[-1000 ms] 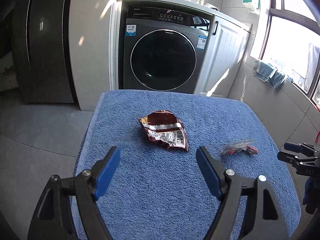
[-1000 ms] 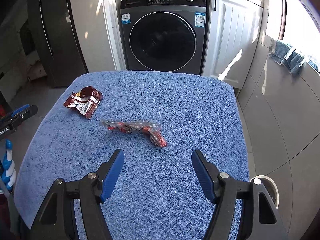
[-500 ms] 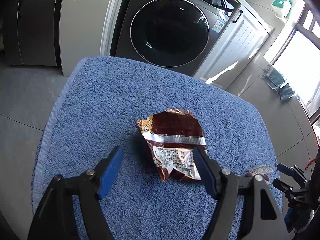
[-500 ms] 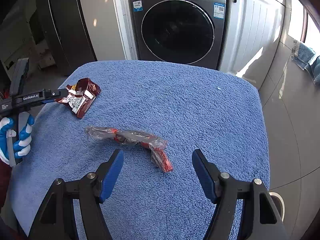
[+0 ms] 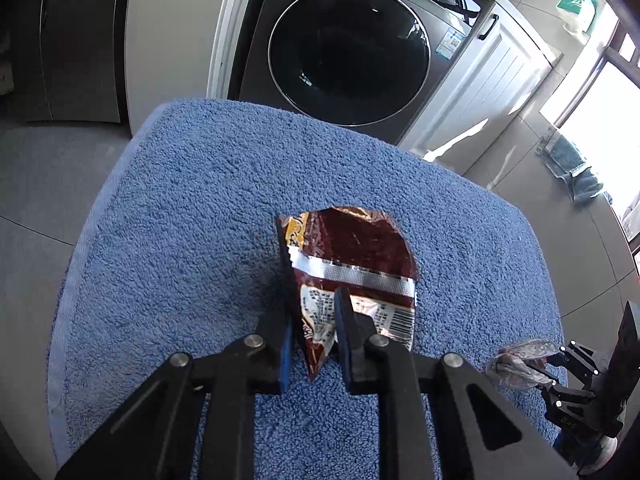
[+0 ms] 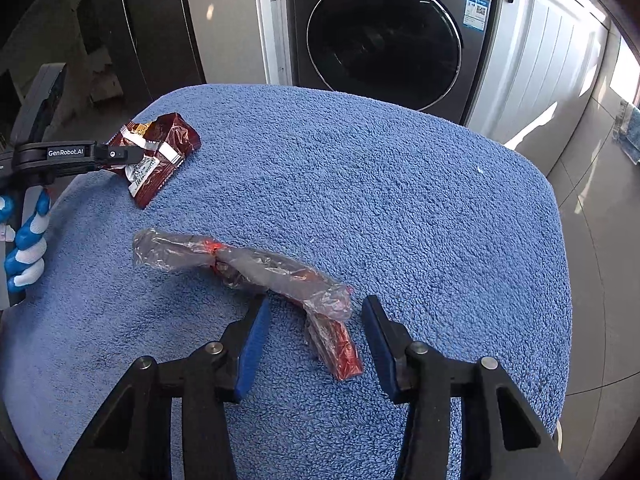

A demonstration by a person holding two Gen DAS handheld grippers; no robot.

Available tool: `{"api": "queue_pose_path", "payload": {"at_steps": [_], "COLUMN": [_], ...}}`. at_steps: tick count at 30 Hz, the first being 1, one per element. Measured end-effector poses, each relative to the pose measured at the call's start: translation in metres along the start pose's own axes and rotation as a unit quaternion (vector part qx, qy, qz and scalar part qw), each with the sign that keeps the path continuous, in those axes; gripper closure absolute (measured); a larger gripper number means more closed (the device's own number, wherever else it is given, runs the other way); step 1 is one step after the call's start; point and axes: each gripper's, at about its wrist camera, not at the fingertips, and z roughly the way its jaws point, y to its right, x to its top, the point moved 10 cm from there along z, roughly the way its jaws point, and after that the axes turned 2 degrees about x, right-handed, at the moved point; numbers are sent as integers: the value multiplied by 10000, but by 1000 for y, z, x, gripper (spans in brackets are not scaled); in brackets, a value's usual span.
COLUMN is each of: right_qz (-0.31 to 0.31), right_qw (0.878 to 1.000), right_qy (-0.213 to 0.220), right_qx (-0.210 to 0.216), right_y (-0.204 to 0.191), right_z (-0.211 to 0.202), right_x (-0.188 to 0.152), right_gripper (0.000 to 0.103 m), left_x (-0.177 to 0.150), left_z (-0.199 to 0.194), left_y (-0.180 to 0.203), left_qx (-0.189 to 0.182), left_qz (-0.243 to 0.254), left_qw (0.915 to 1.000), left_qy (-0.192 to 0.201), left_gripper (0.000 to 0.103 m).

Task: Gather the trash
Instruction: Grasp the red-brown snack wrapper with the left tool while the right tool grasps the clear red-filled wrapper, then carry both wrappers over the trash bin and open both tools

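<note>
A crumpled dark red snack wrapper (image 5: 352, 264) lies on the blue towel (image 5: 192, 216). My left gripper (image 5: 314, 320) has closed its jaws on the wrapper's near end. The wrapper (image 6: 160, 152) and left gripper (image 6: 120, 154) also show at the left of the right wrist view. A clear and red plastic wrapper (image 6: 256, 268) lies on the towel (image 6: 400, 200). My right gripper (image 6: 314, 320) is open, its jaws on either side of this wrapper's red end. That wrapper (image 5: 520, 360) and the right gripper (image 5: 560, 364) show at the right edge of the left wrist view.
A front-loading washing machine (image 5: 352, 52) stands beyond the towel, with a white cabinet (image 5: 492, 88) to its right and a dark refrigerator (image 5: 72, 40) to its left. Tiled floor (image 6: 600, 240) surrounds the towel-covered surface. A cloth (image 5: 572, 168) hangs near the window.
My left gripper moved forward over the snack wrapper and closed on its near end. My right gripper moved forward and down, and its jaws narrowed around the plastic wrapper's red end.
</note>
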Motion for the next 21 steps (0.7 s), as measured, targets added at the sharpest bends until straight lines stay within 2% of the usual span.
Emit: {"api": "queue_pose_path", "payload": {"at_steps": [3, 5, 14, 21], "right_qz": [13, 112, 430, 711], "right_qw": [10000, 9999, 9983, 9949], "right_qy": [17, 68, 372, 720], "right_qx": [26, 85, 109, 7], "right_y": [-1, 1, -4, 3], "right_z": [-3, -8, -48, -100], "right_x": [-5, -9, -33, -49], "right_gripper": [84, 91, 92, 92], "left_x": [0, 0, -12, -21], "left_z": [-11, -21, -78, -119], "left_y": [2, 5, 19, 33], "left_qx": [71, 87, 11, -100], "left_qz": [29, 78, 297, 364], "left_qw": [9999, 9997, 9981, 9963], "left_qy": [119, 196, 537, 776], "left_gripper": [90, 91, 92, 92]}}
